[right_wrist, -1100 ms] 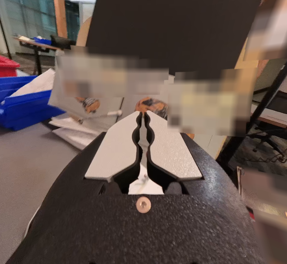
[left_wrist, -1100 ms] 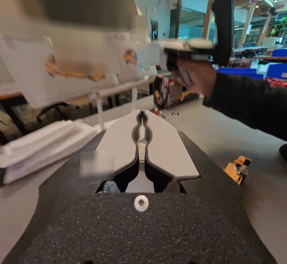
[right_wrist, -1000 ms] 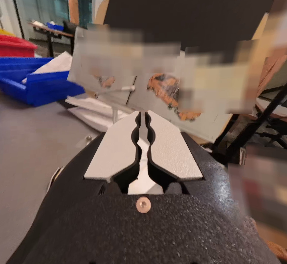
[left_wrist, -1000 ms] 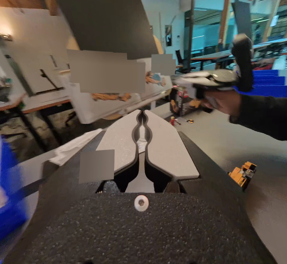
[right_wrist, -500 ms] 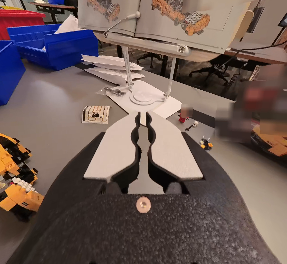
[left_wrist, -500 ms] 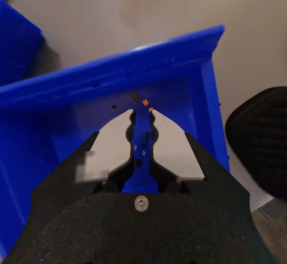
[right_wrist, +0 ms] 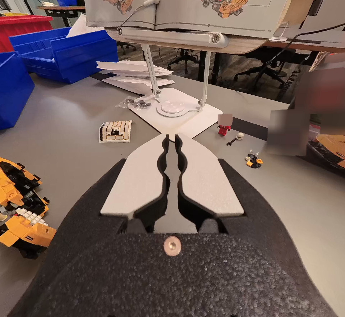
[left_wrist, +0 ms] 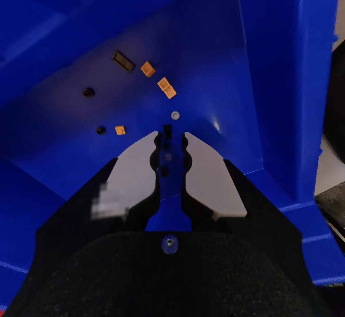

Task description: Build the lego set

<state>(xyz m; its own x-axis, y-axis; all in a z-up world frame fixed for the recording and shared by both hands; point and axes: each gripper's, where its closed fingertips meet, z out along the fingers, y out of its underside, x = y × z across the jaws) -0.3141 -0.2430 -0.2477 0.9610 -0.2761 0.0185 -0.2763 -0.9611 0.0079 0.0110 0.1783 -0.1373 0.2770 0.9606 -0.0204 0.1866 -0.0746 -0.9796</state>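
Observation:
My left gripper [left_wrist: 170, 134] is open and empty, reaching down into a blue bin [left_wrist: 261, 65]. A small black piece [left_wrist: 167, 131] lies on the bin floor between its tips. Other loose pieces lie beyond: orange plates [left_wrist: 166, 87], an orange brick [left_wrist: 148, 69], an orange tile [left_wrist: 120, 130], a black tile [left_wrist: 123, 61] and a grey round stud [left_wrist: 175, 115]. My right gripper [right_wrist: 171, 136] is shut and empty above the grey table. A partly built orange and black car [right_wrist: 18, 214] lies at its left. The open instruction booklet [right_wrist: 186, 0] sits on a white stand [right_wrist: 177, 113] ahead.
In the right wrist view there are a sticker sheet [right_wrist: 115, 130], a red minifigure [right_wrist: 224, 129], a small cluster of pieces [right_wrist: 253, 161], blue bins [right_wrist: 65, 56] at back left, white paper bags [right_wrist: 134, 72] and the set's box [right_wrist: 326, 149] at the right. Tip to tip, the grippers are about 55 centimetres apart. About 4 centimetres separates my left fingertips from the orange tile [left_wrist: 120, 130]. My left gripper's tips are some 6 centimetres from the orange brick [left_wrist: 148, 69].
My left gripper swung left and down into the blue bin and opened. My right gripper tilted down from the booklet toward the table and stayed shut.

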